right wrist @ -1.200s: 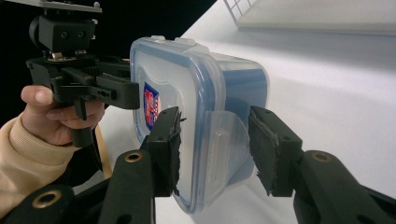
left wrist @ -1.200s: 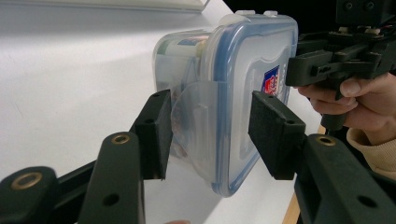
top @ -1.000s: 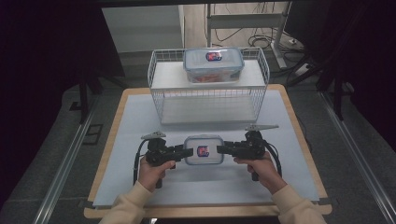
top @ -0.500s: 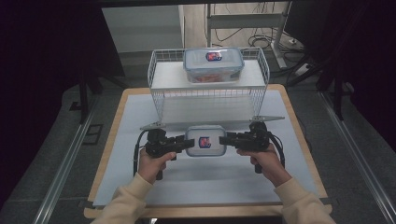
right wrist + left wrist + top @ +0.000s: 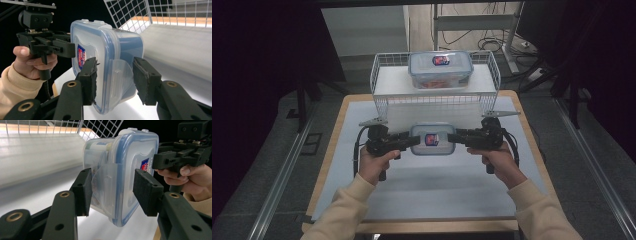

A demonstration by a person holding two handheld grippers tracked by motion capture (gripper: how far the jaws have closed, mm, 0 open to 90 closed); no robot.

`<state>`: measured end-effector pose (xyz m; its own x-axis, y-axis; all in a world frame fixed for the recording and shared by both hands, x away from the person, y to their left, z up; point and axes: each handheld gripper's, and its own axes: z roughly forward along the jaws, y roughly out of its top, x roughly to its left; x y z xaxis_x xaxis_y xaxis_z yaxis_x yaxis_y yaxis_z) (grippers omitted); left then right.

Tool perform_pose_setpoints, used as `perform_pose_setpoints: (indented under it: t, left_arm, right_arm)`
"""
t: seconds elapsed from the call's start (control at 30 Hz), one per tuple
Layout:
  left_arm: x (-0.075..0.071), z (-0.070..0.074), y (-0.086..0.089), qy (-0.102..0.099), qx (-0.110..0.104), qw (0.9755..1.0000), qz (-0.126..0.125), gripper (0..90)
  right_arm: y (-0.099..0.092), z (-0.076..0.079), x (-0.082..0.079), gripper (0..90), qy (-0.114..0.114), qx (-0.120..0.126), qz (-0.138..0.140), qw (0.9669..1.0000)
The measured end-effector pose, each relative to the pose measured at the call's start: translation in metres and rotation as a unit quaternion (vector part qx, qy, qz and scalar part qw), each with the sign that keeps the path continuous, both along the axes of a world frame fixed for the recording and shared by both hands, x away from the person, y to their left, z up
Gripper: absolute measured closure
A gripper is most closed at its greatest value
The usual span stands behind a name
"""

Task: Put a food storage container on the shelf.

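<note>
Two grippers clamped one clear lidded food container from opposite ends, above the white table mat and just before the wire basket. The left gripper and right gripper each stood part-closed, pads pressing top and bottom over an end latch.

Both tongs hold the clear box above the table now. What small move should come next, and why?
Probably carry the box a little higher and forward, toward the wire basket. The left tongs and right tongs clamp its two ends, top and bottom, so the grip looks steady. The basket's front rim stands just behind it, and a second lidded box already sits inside, so clear the rim first.
</note>
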<state>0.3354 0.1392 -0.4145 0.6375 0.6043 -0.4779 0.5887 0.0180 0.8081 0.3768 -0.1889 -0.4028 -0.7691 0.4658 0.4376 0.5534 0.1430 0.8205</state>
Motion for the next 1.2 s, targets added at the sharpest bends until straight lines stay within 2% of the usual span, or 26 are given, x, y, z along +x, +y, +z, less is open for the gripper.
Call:
perform_pose_setpoints:
  t: [0.5, 0.7, 1.2]
  left_arm:
    - [0.014, 0.038, -0.002, -0.036, 0.003, 0.9994, 0.003, 50.7]
    - [0.023, 0.051, -0.002, -0.042, -0.001, 0.9991, 0.003, 50.7]
    - [0.041, 0.079, -0.004, -0.057, -0.003, 0.9983, 0.007, 50.7]
  right_arm:
    - [-0.002, 0.037, 0.013, 55.1, -0.035, 0.005, -0.002, 0.9994]
    - [-0.002, 0.053, 0.021, 55.1, -0.043, 0.004, -0.004, 0.9990]
    - [-0.003, 0.080, 0.036, 54.9, -0.060, 0.001, -0.011, 0.9981]
